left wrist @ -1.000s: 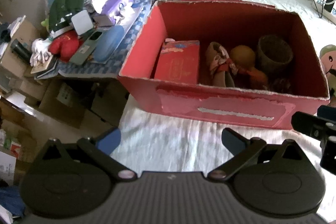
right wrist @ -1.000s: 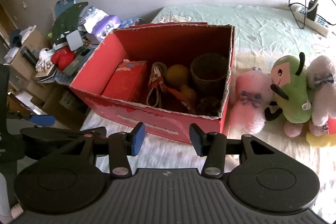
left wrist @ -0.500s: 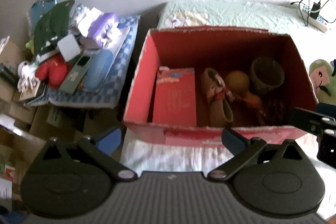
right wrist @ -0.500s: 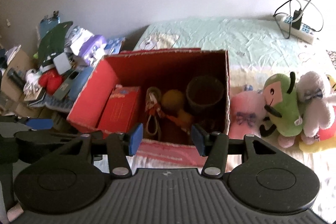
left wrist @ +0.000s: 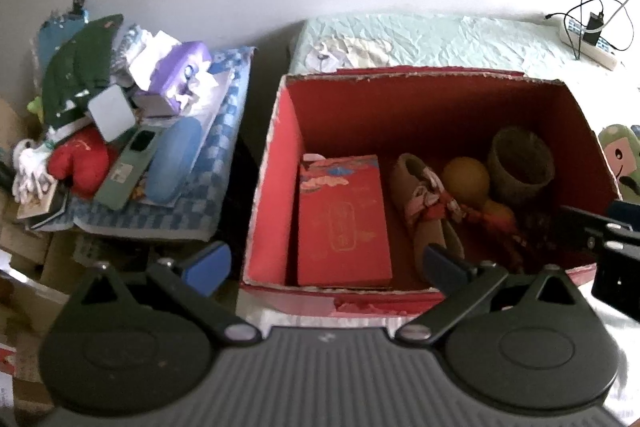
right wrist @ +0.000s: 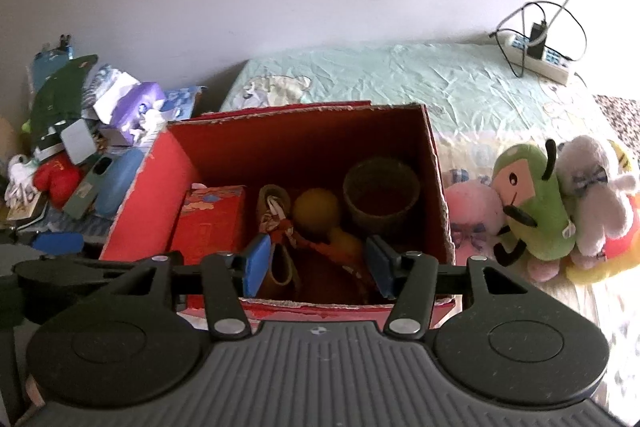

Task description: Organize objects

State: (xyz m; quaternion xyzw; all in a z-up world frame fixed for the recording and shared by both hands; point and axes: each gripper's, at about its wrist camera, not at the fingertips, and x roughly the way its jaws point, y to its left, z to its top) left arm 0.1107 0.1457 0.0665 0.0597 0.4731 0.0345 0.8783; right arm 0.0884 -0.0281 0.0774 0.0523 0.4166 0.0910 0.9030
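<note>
We hover over the bed (right wrist: 400, 83), where the red box (left wrist: 276, 187) sits open, holding a red packet (left wrist: 342, 223), a woven cup (right wrist: 380, 195), a small shoe (left wrist: 424, 203) and a yellow gourd (right wrist: 316, 211). Plush toys (right wrist: 532, 203) wait beside its right wall. Both left tongs (left wrist: 324, 259) and right tongs (right wrist: 318, 263) are spread and empty. We judge a pick comes next: choosing one item, then descending squarely.

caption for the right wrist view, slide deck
Open right gripper poised over a red cardboard box holding a red packet, shoe and pot, plush toys alongside.
</note>
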